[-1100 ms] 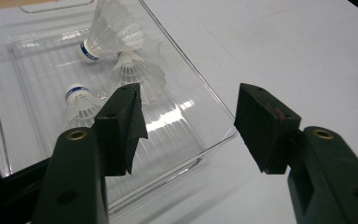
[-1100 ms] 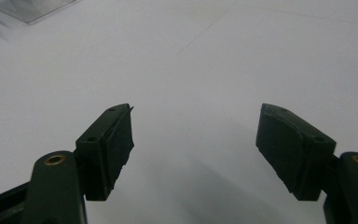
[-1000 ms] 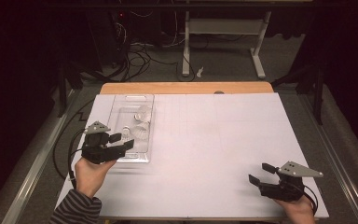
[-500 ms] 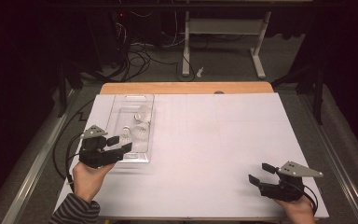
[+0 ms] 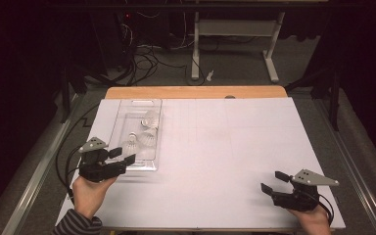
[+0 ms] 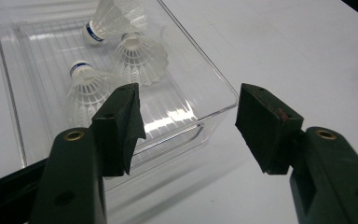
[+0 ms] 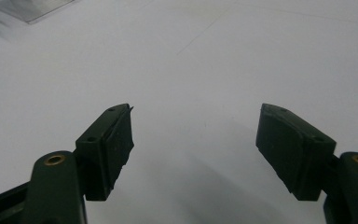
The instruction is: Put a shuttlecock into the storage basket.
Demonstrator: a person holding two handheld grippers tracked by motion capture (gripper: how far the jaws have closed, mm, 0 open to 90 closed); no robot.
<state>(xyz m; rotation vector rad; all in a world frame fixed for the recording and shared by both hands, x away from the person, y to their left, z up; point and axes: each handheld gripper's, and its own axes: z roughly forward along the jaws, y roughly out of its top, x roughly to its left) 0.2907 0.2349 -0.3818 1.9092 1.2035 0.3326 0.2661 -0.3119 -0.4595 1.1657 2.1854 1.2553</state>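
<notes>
Beside the clear tray [image 5: 136, 164], the left hand-held gripper [image 5: 123, 155], agape.

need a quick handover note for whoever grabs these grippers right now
Left gripper: open, empty, at the near end of the clear tray, one jaw over its corner.
Right gripper: open, empty, low over the white table at the near right, far from the tray.
Three shuttlecocks lie in the tray.
Done: nothing gripped or out of the tray.
Left: likely grip the tray or a shuttlecock with the left gripper.
</notes>
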